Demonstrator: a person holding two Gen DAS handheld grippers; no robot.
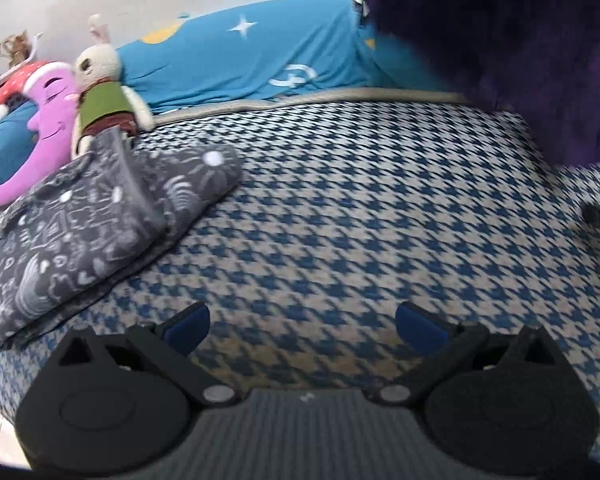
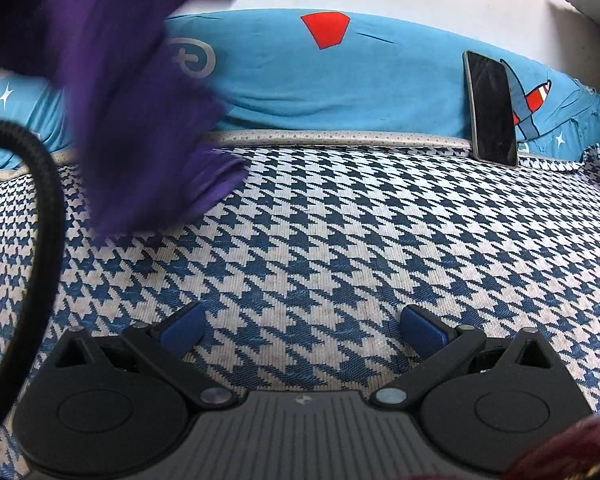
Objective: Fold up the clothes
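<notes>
Purple cloth, a blurred garment [image 1: 500,52], hangs in the air over the far part of the bed [image 1: 340,208], filling the upper right of the left wrist view and the upper left of the right wrist view [image 2: 140,120]; its lower edge seems to reach the houndstooth cover near the bed's far edge. What holds it up cannot be seen.

Both grippers are empty and spread wide. The left gripper [image 1: 302,326] hovers over the blue-and-white houndstooth cover with its blue-padded fingers [image 1: 188,326] released and nothing between them. The right gripper [image 2: 302,330] does the same over its part of the cover, fingers [image 2: 424,334] apart and bare cloth showing in the gap.

Near the left edge of the bed lies a folded grey garment [image 1: 100,232] with a white doodle print, stacked in neat layers. Just behind it, toward the far left corner, sit a cream plush rabbit [image 1: 104,92] in a green vest and a pink plush toy [image 1: 48,128] with a red cap, touching each other.

Along the far edge runs a light blue quilt [image 2: 340,92] printed with stars and red shapes. A dark phone [image 2: 492,108] stands propped against it toward the right end. A black cable [image 2: 40,220] curves down the left side of the right wrist view.
</notes>
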